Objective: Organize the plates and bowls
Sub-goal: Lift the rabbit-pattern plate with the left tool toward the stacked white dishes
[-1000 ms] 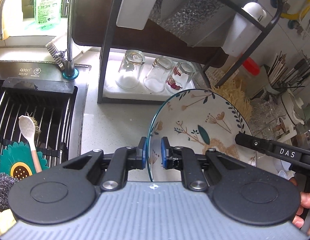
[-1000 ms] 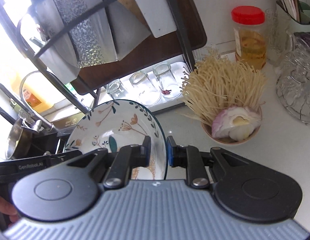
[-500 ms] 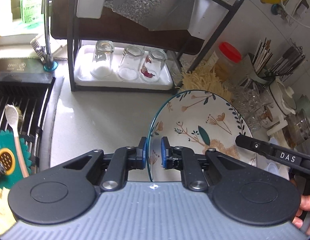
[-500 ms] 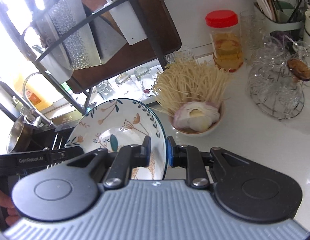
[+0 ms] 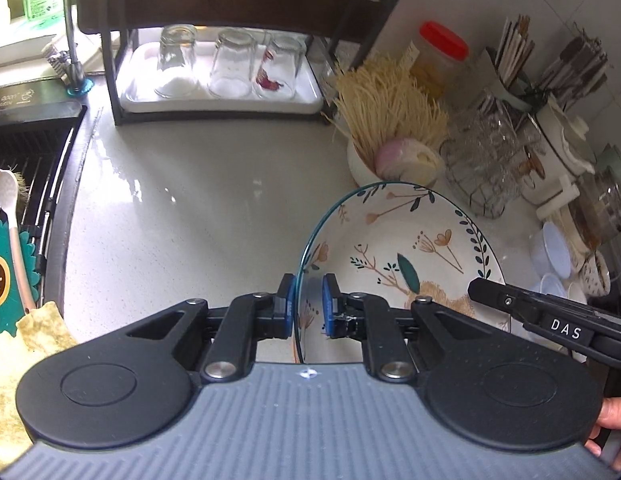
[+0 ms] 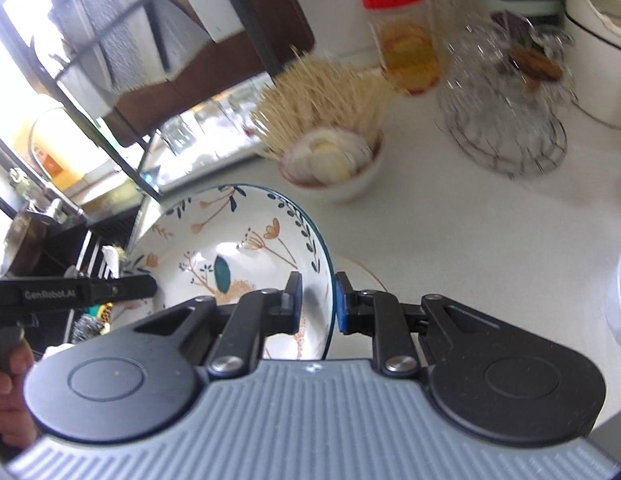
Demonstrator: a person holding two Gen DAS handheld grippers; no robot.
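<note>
Two grippers hold one white ceramic bowl [image 5: 406,256] with a dark teal rim and painted flowers and leaves, carried above the pale speckled countertop [image 5: 198,200]. The left gripper [image 5: 308,304] has its blue-padded jaws clenched on the bowl's left rim, and the right gripper [image 6: 317,300] is clamped on the opposite rim, one pad inside the bowl and one outside. In the left wrist view the bowl is tipped so that its patterned inside faces the camera. Behind it, near but apart, stands a small white bowl [image 5: 362,164] holding a bundle of dry yellow noodles and a halved onion. Further back, three clear drinking glasses [image 5: 230,64] stand upside down on a white tray under a dark metal rack. A red-lidded plastic jar [image 6: 406,40] stands by the wall.
</note>
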